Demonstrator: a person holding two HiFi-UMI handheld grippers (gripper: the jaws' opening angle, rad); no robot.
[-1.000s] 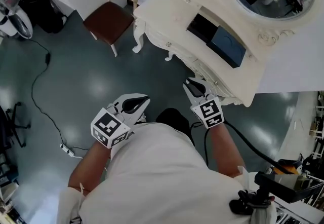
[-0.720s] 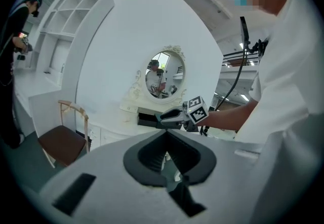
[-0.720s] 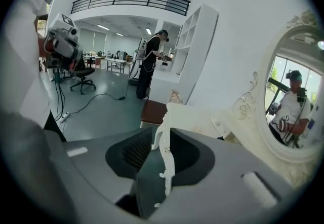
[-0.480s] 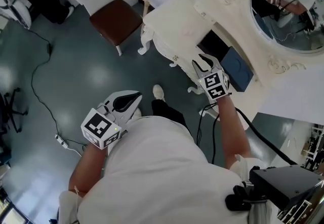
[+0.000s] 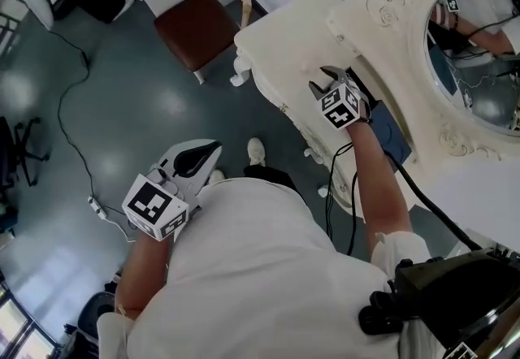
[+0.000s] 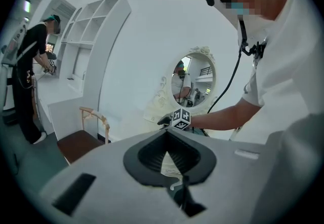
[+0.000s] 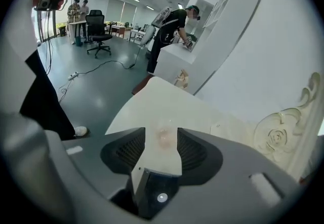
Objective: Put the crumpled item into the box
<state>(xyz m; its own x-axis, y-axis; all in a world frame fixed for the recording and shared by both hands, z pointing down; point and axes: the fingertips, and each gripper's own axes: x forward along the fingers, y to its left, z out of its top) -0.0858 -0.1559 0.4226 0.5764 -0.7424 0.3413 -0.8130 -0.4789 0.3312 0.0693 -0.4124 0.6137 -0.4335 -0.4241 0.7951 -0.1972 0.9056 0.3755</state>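
Observation:
A small pale, pinkish crumpled item (image 7: 164, 139) lies on the cream dressing table (image 5: 284, 32). It shows only in the right gripper view, between the jaws. My right gripper (image 5: 331, 73) (image 7: 161, 132) reaches over the table top near the mirror. Its jaws are opening and the pads stand clear of the item. A dark box with a blue part (image 5: 394, 134) sits on the table just behind that gripper's arm. My left gripper (image 5: 213, 146) (image 6: 166, 134) hangs low over the floor beside the person's body, tips together, with nothing in it.
An oval mirror (image 5: 479, 65) in a carved frame stands at the back of the table. A wooden chair with a brown seat (image 5: 199, 28) stands left of it. A cable (image 5: 73, 146) runs across the floor. Another person (image 7: 169, 30) works at a white counter.
My right gripper has gone from the table's front edge up over the table top, and its jaws have spread. The left gripper has stayed low by the body.

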